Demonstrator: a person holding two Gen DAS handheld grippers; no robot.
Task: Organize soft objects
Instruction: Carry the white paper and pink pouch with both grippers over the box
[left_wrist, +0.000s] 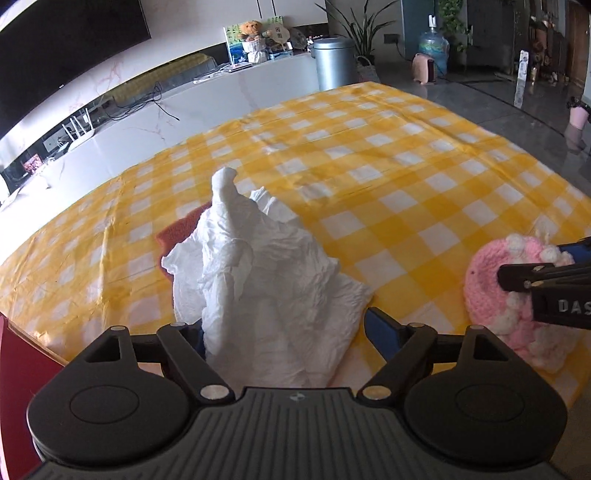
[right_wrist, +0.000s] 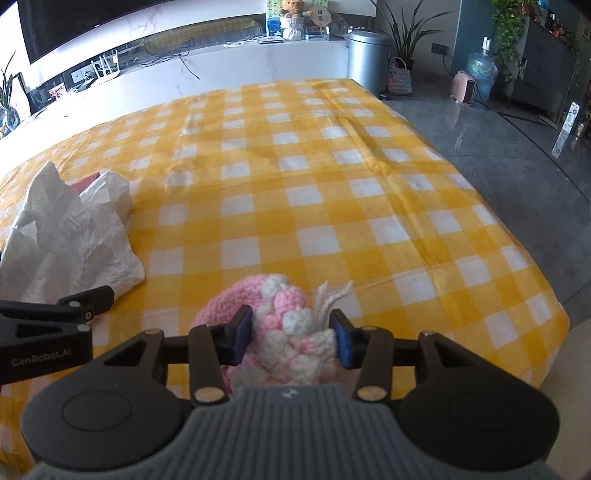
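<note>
A crumpled white cloth (left_wrist: 258, 280) stands in a peak on the yellow checked tablecloth (left_wrist: 406, 177), partly covering a red cloth (left_wrist: 177, 229). My left gripper (left_wrist: 288, 332) is open wide around the white cloth's near end. Its right pad (left_wrist: 380, 332) stands just clear of the fabric, and its left pad is hidden behind it. A pink and white crocheted piece (right_wrist: 284, 321) lies near the table's front right. My right gripper (right_wrist: 293, 338) is shut on it, both blue pads pressing its sides. The left wrist view shows this gripper (left_wrist: 535, 264) over the crochet (left_wrist: 484, 280).
The table's right edge drops to a grey floor (right_wrist: 498, 122). Beyond the far edge stand a white TV console (right_wrist: 221, 62) and a metal bin (right_wrist: 369, 59). The white cloth (right_wrist: 70, 236) and one left gripper finger (right_wrist: 92, 299) sit at the right wrist view's left.
</note>
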